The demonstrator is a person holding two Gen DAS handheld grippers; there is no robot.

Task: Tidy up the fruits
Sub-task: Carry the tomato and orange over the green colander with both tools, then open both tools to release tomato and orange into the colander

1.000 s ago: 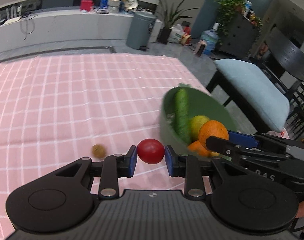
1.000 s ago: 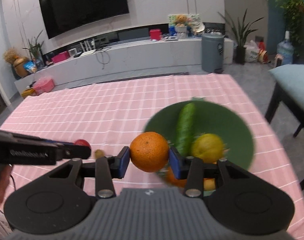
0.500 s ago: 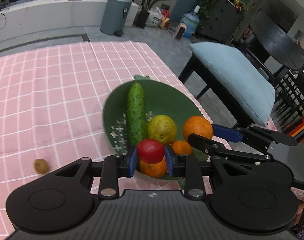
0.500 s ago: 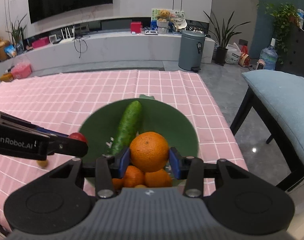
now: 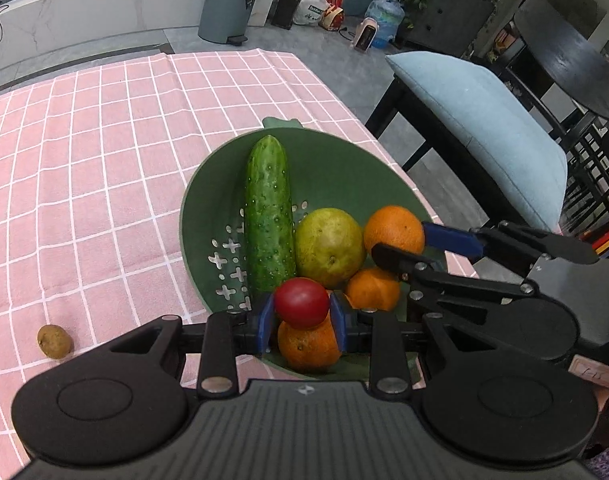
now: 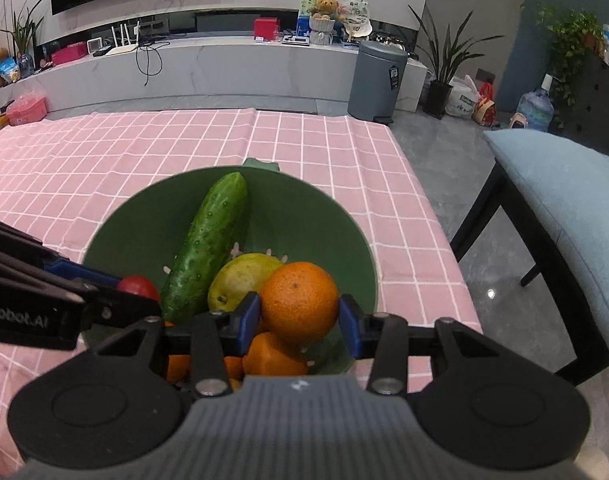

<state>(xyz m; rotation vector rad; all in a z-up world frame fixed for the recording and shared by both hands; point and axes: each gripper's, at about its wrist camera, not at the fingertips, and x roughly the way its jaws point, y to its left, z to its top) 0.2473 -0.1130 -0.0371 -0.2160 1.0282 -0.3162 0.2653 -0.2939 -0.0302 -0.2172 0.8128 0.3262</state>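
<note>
1. A dark green plastic colander bowl (image 5: 208, 208) sits near the right edge of the pink checked bench (image 5: 84, 152).
2. In it lie a long green cucumber (image 5: 268, 208), a yellow-green round fruit (image 5: 328, 246) and two small oranges (image 5: 374, 290).
3. The left tongs (image 5: 302, 316) are clamped on a red tomato (image 5: 301, 302) over the bowl's near rim.
4. The right tongs (image 6: 300, 320) are clamped on a large orange (image 6: 299, 300) above the bowl.
5. A small brown kiwi (image 5: 55, 341) lies on the bench, left of the bowl.

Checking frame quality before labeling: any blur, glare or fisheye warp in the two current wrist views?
Left wrist: sharp on the cucumber and the tomato in the left claw; tablecloth grid lines bow toward the edges, corners vignetted black. Right wrist: orange in the right claw crisp; small glare spot on the floor; soft focus near the left edge.
</note>
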